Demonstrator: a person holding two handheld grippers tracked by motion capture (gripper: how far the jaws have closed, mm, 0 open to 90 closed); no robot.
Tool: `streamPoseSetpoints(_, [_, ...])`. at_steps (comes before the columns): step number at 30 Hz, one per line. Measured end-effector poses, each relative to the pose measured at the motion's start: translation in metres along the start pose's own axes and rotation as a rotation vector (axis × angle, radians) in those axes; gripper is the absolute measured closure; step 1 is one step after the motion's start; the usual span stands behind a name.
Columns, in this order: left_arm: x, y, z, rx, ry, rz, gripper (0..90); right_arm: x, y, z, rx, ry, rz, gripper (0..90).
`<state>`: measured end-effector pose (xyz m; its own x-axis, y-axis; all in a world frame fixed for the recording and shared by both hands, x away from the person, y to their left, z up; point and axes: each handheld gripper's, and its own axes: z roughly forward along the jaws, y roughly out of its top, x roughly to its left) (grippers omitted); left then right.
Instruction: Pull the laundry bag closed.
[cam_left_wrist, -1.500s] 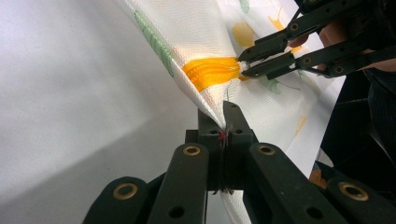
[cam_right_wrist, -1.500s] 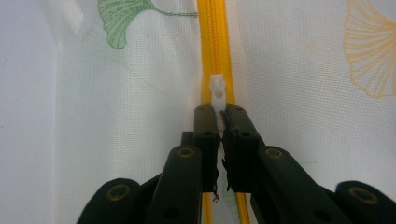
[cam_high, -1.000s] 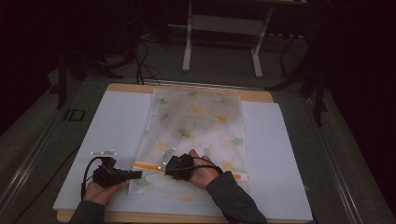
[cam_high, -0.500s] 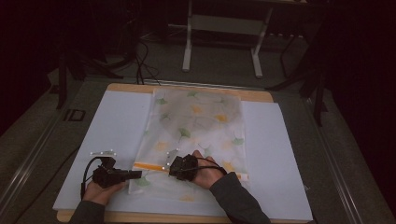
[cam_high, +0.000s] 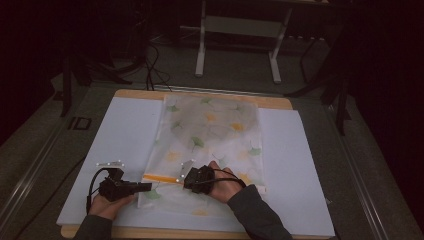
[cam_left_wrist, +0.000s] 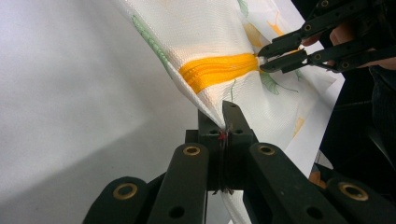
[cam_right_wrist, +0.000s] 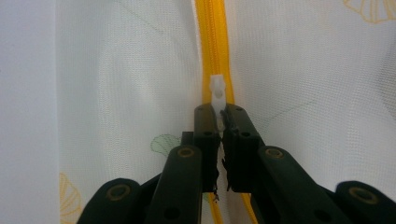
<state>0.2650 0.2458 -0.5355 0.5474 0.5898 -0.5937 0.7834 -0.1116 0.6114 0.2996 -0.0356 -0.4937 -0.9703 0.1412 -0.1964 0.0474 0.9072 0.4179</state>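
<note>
A white mesh bag (cam_high: 215, 135) printed with green and yellow leaves lies on the white table cover, with an orange zipper (cam_high: 159, 178) near its front edge. My left gripper (cam_high: 148, 186) is shut on the bag's left edge (cam_left_wrist: 205, 105), pinching the fabric just below the zipper (cam_left_wrist: 217, 70). My right gripper (cam_high: 183, 181) is shut on the white zipper pull (cam_right_wrist: 217, 91), which sits on the orange zipper (cam_right_wrist: 212, 42). In the left gripper view the right gripper (cam_left_wrist: 261, 58) shows at the zipper's far end.
The white cover (cam_high: 125, 135) lies over a wooden table (cam_high: 135, 93). A metal stand (cam_high: 240, 45) and cables are on the dark floor beyond the table. Both forearms come in from the bottom edge.
The right gripper has slid a little to the left along the zipper. The left gripper has stayed in place.
</note>
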Motion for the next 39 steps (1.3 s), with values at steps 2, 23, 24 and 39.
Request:
streamPoseSetpoints(2, [0.000,0.000,0.000,-0.002,-0.001,-0.001,89.0,0.000,-0.001,0.000,0.003,-0.004,0.001,84.7])
streamPoseSetpoints(23, [0.000,0.000,-0.002,-0.004,0.003,-0.001,89.0,-0.004,-0.017,-0.005,0.031,-0.014,0.016,84.7])
streamPoseSetpoints(24, [0.001,0.000,-0.002,-0.006,0.004,0.000,89.0,-0.004,-0.018,-0.006,0.032,-0.014,0.015,84.7])
streamPoseSetpoints(39, [0.001,0.000,-0.002,-0.009,0.004,-0.002,89.0,-0.005,-0.027,-0.010,0.045,-0.020,0.033,84.7])
